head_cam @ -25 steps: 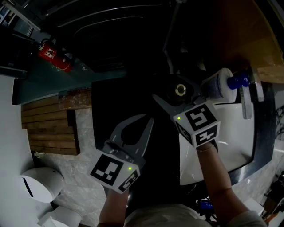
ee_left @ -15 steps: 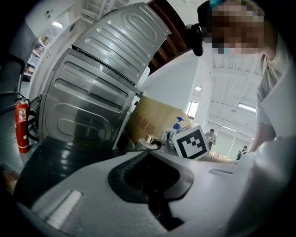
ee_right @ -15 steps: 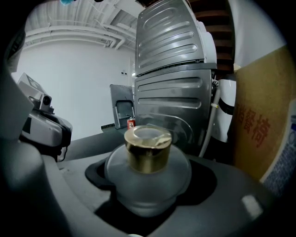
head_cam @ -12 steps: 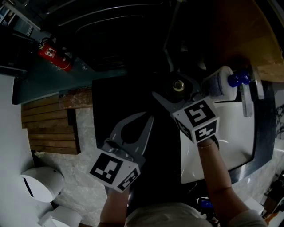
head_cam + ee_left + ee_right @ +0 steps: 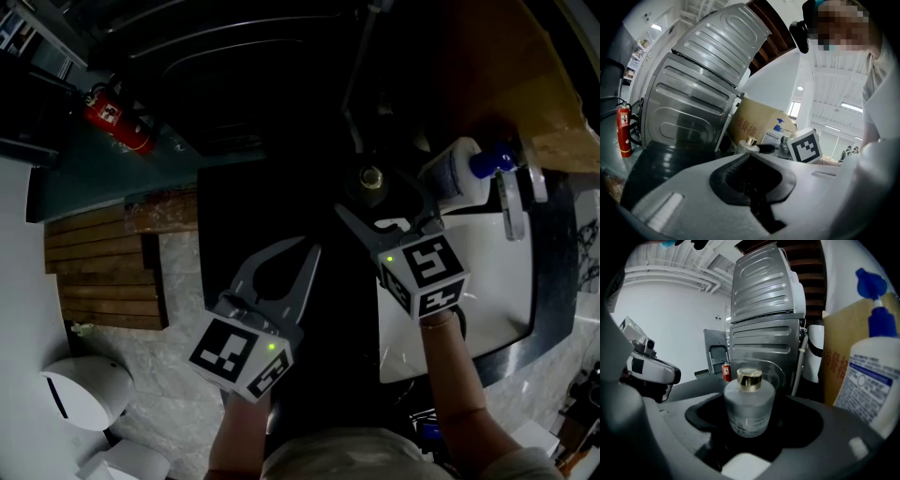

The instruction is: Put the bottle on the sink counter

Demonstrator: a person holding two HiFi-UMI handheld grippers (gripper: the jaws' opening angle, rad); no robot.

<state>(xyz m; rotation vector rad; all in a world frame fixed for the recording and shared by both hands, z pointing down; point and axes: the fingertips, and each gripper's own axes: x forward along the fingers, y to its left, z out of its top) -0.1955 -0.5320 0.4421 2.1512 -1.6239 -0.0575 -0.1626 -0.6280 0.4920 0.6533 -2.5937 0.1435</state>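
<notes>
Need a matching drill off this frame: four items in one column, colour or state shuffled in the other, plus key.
Column A
1. frosted bottle
2. pump bottle
3. fire extinguisher
4. left gripper

Column B
a. red body
b. gold cap
c. jaws together, nothing between them
d. blue pump head

Pairs: 1-b, 2-d, 3-a, 4-c

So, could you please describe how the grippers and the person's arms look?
The left gripper and right gripper have pale grey tapering jaws, dark-lined inside, behind each a white cube with black square markers and a green light. The right one's jaws are opening, the bottle between them. The forearms are unsleeved.
</notes>
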